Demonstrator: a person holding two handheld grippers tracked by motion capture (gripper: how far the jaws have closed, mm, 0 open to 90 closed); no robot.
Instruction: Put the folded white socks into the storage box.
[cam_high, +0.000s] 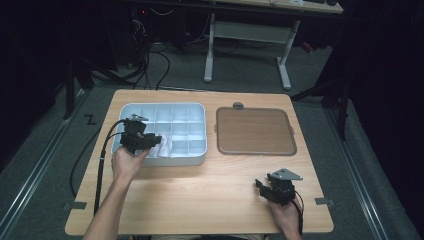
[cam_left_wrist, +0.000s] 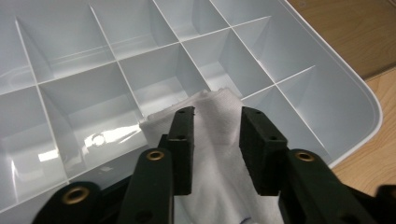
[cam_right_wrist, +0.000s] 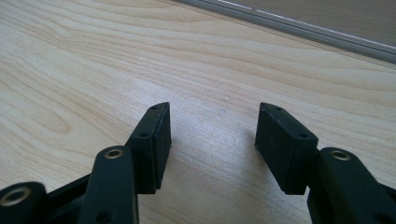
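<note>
white cloth sits between the jaws of the left gripper, which close in on it from both sides; looks pinched, pads against the fabric. cloth is bunched, its top fold poking up past the jaw tips, lower part running down between the jaws twd the bottom of the left gripper view. it lies over the divider walls of the tray, a pale plastic box w/ a grid of compartments, near the tray's front edge; which cell it's in i can't tell, seems to straddle a wall. in the high view the left gripper hangs over the tray's front-left part, cloth showing as a white patch just right of it, person's left hand behind, cable trailing off the table's left side.

right gripper is well apart from all that: jaws spread wide, nothing between them, bare wood table under. in the high view it rests near the front-right corner of the table, grey plate on top, right hand holding it from below.

brown lid lies flat just right of the tray, not touching it.
</note>
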